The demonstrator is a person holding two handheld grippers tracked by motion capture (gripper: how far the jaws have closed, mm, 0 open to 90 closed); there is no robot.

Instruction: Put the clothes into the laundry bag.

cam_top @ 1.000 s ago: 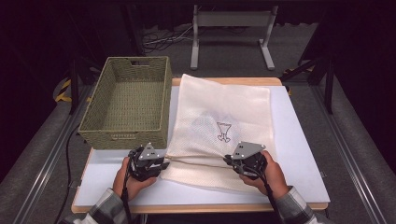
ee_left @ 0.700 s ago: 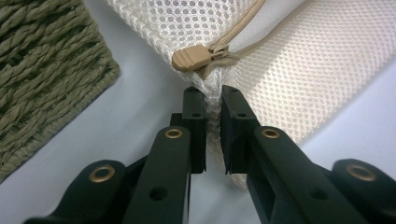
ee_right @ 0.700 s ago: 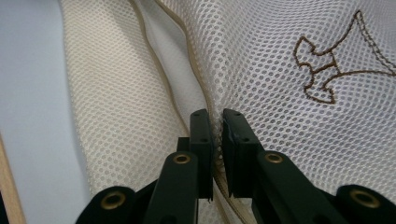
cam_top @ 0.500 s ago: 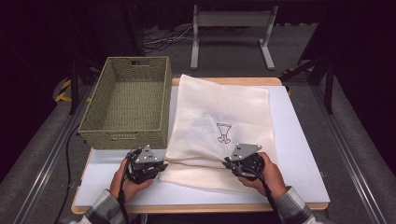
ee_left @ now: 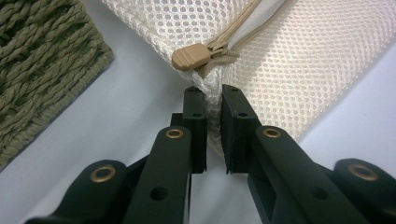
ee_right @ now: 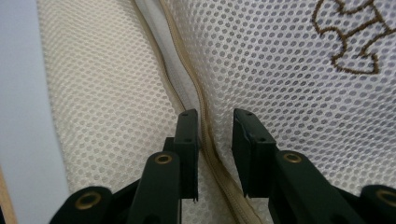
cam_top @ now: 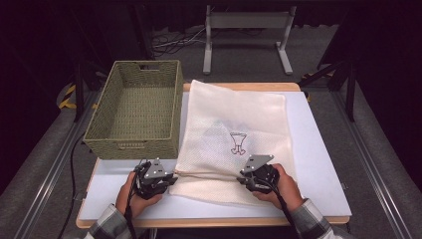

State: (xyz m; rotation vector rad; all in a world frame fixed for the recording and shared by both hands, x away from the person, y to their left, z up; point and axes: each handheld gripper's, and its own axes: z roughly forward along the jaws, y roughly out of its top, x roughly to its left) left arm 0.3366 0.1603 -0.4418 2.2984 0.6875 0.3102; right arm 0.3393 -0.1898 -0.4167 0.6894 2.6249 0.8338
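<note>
High view: a cream mesh laundry bag [cam_top: 234, 139] lies flat on the white surface [cam_top: 318, 164], just beside a woven green basket [cam_top: 137, 107]. The left gripper [ee_left: 213, 100] pinches the bag's corner between its fingers [ee_left: 195, 121], right below the tan zipper pull [ee_left: 189, 58]. The right gripper [ee_right: 215, 128] (its fingers have just been opening) straddles the zipper seam [ee_right: 205, 135] without pressing it.

Dark lab: railed test table [cam_top: 318, 149]

On the tabletop [cam_top: 318, 164] the basket [cam_top: 135, 110] lies left of the mesh bag [cam_top: 239, 124], just beside it.
</note>
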